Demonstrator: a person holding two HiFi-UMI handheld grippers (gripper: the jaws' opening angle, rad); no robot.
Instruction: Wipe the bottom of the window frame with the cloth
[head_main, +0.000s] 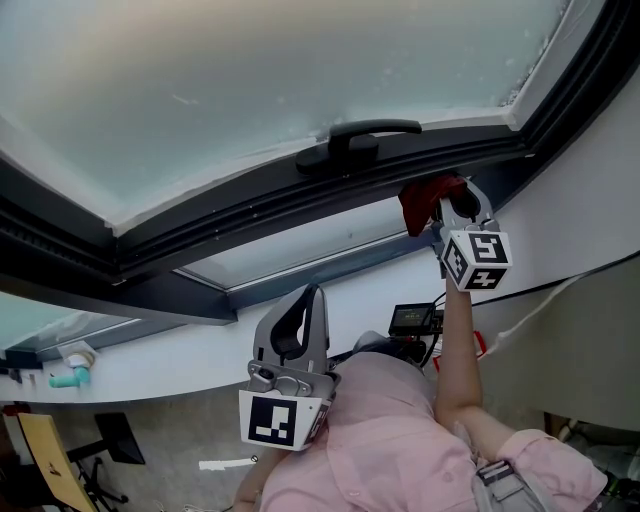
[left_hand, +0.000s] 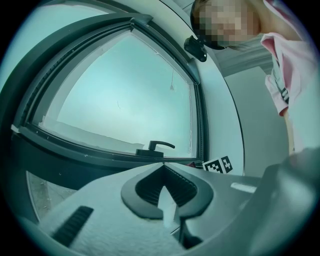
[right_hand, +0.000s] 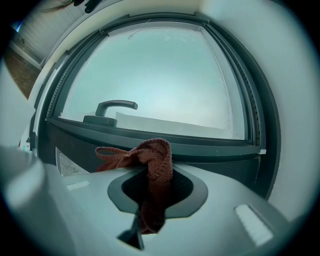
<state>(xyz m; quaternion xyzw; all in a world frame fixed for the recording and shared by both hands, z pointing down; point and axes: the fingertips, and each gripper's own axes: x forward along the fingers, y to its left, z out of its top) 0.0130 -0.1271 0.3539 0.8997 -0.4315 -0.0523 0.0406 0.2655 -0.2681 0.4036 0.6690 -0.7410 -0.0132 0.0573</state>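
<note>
A dark red cloth (head_main: 428, 197) is pinched in my right gripper (head_main: 452, 205), raised against the bottom rail of the dark window frame (head_main: 260, 205), right of the black handle (head_main: 357, 140). In the right gripper view the cloth (right_hand: 150, 162) bunches out of the shut jaws just below the frame's bottom rail (right_hand: 200, 142). My left gripper (head_main: 298, 322) hangs low near the person's chest, away from the window. Its jaws meet at the tips with nothing between them (left_hand: 162, 165).
A white sill (head_main: 200, 350) runs under the window, with a small teal object (head_main: 70, 378) at its left end. The white wall (head_main: 590, 210) closes the right side. The person's pink sleeve (head_main: 390, 440) fills the lower middle. A black device (head_main: 412, 320) sits below the sill.
</note>
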